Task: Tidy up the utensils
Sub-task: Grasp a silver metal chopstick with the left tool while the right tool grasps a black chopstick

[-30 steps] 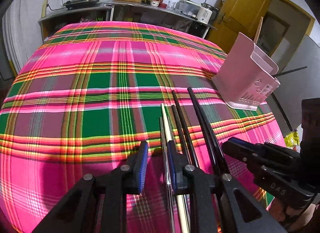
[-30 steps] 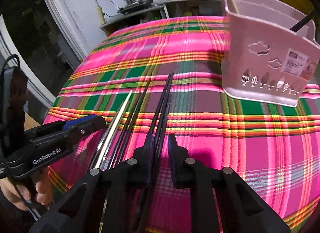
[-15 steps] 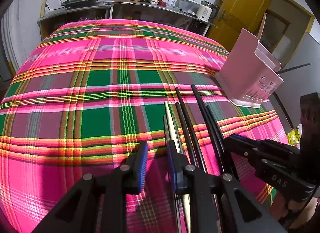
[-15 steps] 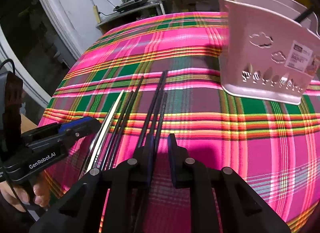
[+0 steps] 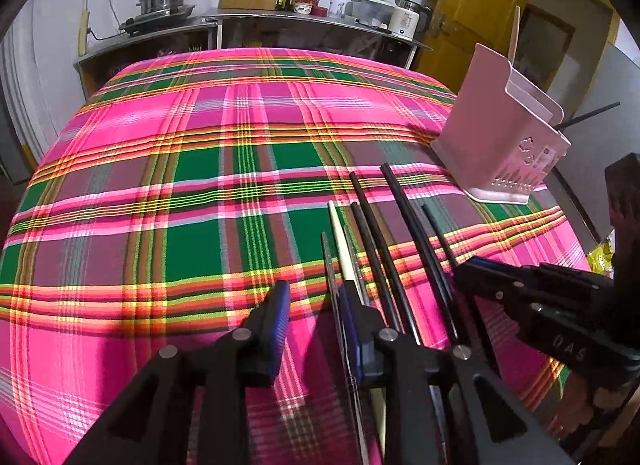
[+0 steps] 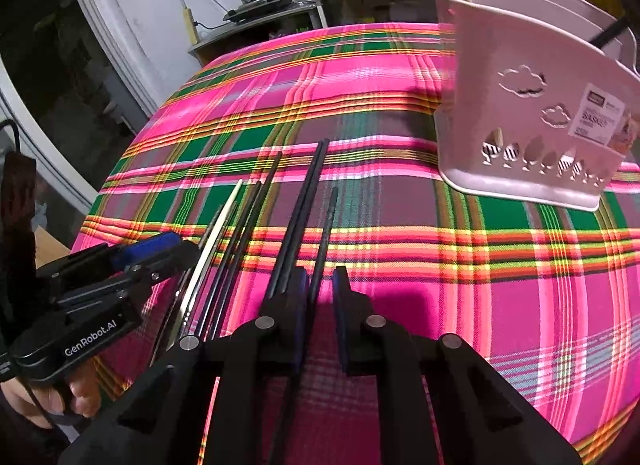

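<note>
Across the plaid tablecloth (image 5: 168,169), which is covering the whole table, a pink utensil holder (image 6: 528,113) is standing upright toward the far right, well apart from the loose sticks; it is already holding one pale stick and one dark one, so it reads as the destination. Near the front edge a row of black chopsticks (image 6: 316,189) is lying roughly parallel, long axes running away from the cameras, far tips pointing toward the back of the table and slightly fanned. Just left of them a pale chopstick (image 5: 340,241) is lying on the same heading, beside thin metallic ones. The parallel layout is probably letting each gripper slide in along a stick's length. The left gripper (image 5: 316,305) is hovering with its jaws spread and nothing between them; its right finger is sitting over the pale and metallic sticks. The right gripper (image 6: 320,289) is standing with a narrow gap between its jaws, straddling one black chopstick near its near end; no pad contact is showing, so I judge it not yet clamped.
</note>
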